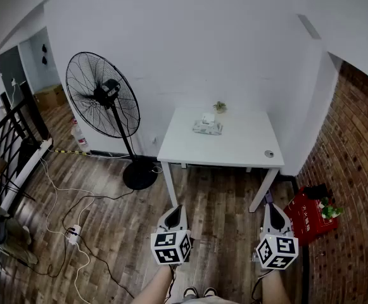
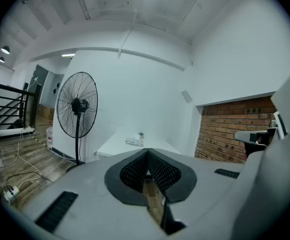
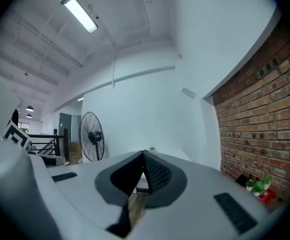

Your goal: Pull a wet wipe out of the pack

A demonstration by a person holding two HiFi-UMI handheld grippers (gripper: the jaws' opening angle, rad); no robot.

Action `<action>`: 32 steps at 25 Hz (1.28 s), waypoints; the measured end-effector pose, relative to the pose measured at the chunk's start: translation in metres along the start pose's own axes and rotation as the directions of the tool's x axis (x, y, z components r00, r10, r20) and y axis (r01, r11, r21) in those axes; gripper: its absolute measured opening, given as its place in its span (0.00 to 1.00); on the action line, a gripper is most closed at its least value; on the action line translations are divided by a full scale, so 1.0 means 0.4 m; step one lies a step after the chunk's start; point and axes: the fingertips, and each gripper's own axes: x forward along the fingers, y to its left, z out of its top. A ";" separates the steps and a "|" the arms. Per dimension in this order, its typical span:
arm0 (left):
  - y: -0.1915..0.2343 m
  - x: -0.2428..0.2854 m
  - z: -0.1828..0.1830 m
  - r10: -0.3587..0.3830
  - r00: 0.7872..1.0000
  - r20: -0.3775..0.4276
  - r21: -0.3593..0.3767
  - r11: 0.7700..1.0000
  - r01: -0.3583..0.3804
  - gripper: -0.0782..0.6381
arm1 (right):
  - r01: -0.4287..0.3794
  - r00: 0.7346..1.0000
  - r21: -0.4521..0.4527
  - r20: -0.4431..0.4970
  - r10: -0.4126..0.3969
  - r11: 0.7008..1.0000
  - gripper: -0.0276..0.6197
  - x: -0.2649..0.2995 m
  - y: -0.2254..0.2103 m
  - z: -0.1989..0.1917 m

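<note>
Ribbed jaws together on left gripper (image 1: 178,207) and right gripper (image 1: 273,206); wipe pack (image 1: 207,127) on rectangular white table (image 1: 237,145)

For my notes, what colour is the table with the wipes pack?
White; the table shows best in the head view.

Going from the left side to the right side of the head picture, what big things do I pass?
First the black railing → standing fan → white table, with the wipes pack on it → red crate by the brick wall.
</note>
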 end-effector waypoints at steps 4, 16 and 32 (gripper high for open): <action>0.017 0.009 0.011 0.000 1.000 0.002 -0.001 1.000 0.000 0.11 | -0.003 1.000 0.003 0.004 0.003 1.000 0.04 0.007 0.015 0.008; 0.027 0.014 0.013 0.004 1.000 -0.007 0.013 1.000 -0.004 0.11 | 0.025 1.000 0.023 0.005 -0.025 0.999 0.04 0.011 0.005 0.006; 0.078 -0.011 0.057 0.045 0.998 0.037 0.049 0.998 -0.047 0.11 | 0.002 1.000 0.023 0.013 -0.003 1.000 0.13 0.028 0.051 0.003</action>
